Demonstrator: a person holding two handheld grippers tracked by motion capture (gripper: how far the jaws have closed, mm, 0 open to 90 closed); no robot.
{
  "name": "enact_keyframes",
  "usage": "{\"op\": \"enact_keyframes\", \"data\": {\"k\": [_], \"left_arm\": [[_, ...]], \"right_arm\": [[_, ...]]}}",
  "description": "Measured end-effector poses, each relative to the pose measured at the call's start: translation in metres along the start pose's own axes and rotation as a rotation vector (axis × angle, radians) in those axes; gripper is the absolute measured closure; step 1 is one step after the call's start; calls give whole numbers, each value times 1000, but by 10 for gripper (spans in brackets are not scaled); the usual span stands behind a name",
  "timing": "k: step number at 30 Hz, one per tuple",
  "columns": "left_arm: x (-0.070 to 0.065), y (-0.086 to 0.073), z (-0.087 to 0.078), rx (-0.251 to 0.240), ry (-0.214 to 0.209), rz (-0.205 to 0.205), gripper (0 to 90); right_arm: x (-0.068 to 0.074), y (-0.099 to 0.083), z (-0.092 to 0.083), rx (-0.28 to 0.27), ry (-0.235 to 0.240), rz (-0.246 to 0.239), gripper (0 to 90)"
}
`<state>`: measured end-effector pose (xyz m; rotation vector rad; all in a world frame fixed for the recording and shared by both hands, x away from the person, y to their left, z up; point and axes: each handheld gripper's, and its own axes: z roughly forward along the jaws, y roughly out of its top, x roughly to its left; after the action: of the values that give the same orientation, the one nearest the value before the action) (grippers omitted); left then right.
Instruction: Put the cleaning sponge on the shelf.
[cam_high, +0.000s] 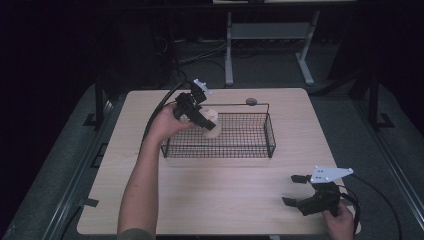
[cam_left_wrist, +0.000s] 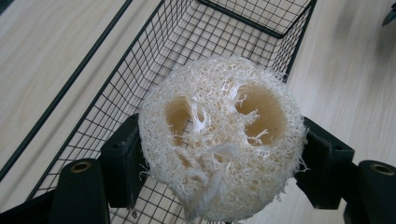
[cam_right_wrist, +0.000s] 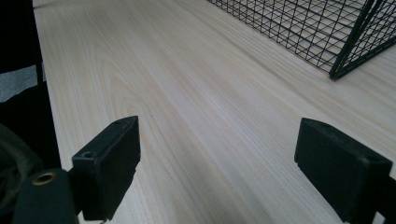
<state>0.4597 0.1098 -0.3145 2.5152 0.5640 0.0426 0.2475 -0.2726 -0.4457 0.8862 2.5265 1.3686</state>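
A pale, fibrous loofah sponge (cam_left_wrist: 219, 140) with two hollow channels sits clamped between the black jaws of my left gripper (cam_left_wrist: 219, 161). In the high view the left gripper (cam_high: 207, 121) holds the loofah (cam_high: 212, 125) over the left end of the black wire basket (cam_high: 240, 148), just above its rim. My right gripper (cam_high: 295, 190) rests low over the table's front right corner, jaws wide apart with bare wood between them. The right gripper (cam_right_wrist: 219, 172) view looks along the tabletop toward a corner of the basket (cam_right_wrist: 336, 70).
The light wooden table (cam_high: 225, 200) carries the basket at its middle back. A small dark round object (cam_high: 251, 101) lies near the far edge behind the basket. Cables trail from both grippers. Dark floor and a metal stand (cam_high: 270, 45) lie beyond the table.
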Motion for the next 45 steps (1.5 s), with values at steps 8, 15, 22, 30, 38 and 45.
{"op": "enact_keyframes", "data": {"k": [8,15,22,30,38,45], "left_arm": [[9,-2,14,7,24,-32,274],[12,-7,28,22,36,-46,274],[18,-9,44,36,40,-85,274],[23,-9,53,48,35,-95,274],[23,-18,64,46,64,-131,274],[25,-26,70,61,67,-152,274]], "right_arm": [[0,0,-2,-8,2,1,138],[-1,-1,-2,-9,-1,-3,138],[0,-1,-2,-11,3,0,137],[-1,-1,-3,-10,6,1,138],[-1,-1,-3,-11,6,1,137],[-1,-1,-2,-12,3,-2,137]]}}
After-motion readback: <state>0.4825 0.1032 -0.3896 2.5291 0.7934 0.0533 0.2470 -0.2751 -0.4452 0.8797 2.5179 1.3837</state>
